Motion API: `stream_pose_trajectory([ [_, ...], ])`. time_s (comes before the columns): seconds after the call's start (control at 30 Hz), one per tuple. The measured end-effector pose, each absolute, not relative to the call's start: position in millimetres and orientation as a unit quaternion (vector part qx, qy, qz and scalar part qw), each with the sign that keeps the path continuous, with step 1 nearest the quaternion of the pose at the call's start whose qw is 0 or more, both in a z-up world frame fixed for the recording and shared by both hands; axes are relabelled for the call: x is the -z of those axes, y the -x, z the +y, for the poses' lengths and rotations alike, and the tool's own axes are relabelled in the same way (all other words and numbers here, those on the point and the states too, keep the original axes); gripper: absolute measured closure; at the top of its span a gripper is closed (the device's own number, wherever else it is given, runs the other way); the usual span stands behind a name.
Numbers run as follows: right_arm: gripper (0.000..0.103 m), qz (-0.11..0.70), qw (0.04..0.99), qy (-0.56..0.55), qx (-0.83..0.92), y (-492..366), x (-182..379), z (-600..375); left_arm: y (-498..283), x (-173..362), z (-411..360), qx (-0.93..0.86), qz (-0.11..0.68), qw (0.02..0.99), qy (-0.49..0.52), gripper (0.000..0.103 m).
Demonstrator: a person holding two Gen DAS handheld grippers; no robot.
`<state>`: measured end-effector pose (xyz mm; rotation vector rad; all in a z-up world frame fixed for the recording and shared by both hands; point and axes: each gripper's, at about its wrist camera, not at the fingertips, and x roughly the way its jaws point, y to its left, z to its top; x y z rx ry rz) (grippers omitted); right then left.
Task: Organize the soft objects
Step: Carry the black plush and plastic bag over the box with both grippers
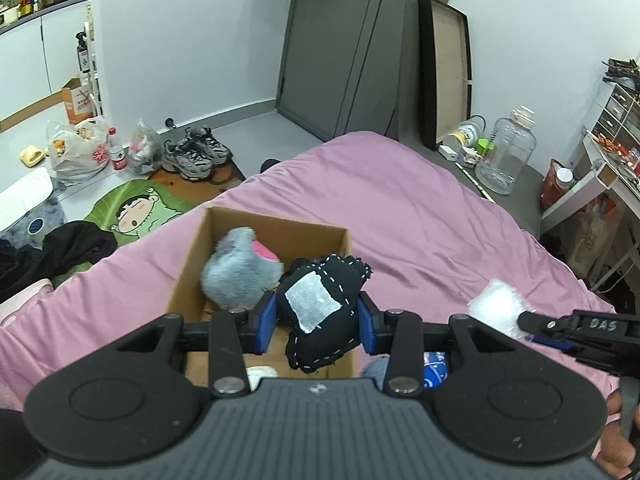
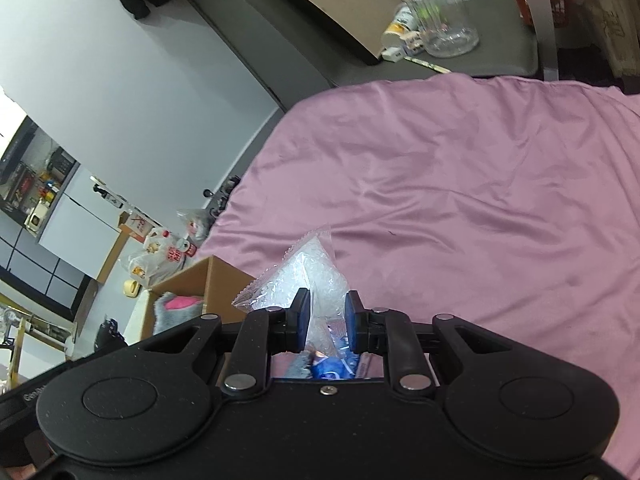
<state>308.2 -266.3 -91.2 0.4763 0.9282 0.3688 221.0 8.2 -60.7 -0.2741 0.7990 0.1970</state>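
Pink bed [image 1: 420, 208], cardboard box [image 1: 224, 232] on it. Your left hand-held gripper [image 1: 318, 316] clamps the black plush [image 1: 320, 300] over the box; right hand-held gripper [image 2: 327, 320] pinches the clear bag [image 2: 304, 276] beside it. The slippery bag could slide out.

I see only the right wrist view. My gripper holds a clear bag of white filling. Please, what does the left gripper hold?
Observer: The left gripper is shut on a black stitched plush with a white patch.
Operator: Where is it in relation to the cardboard box?
Observer: It hangs over the open cardboard box, near the right wall.
Operator: I see only a grey and pink corner in the box. What is it?
Observer: A grey fluffy toy with a pink part lies inside, and something white is at the near end.
Operator: Is my bag visible to you?
Observer: Yes, the clear bag is above the pink bedsheet, right of the box.
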Motion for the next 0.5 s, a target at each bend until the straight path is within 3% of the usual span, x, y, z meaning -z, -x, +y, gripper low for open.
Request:
stream_pose_trajectory([
  [0.5, 0.085, 0.409, 0.863, -0.213, -0.209, -295, 59, -237, -210, 75, 48, -0.127, 0.402, 0.894, 0.151, 0.062],
])
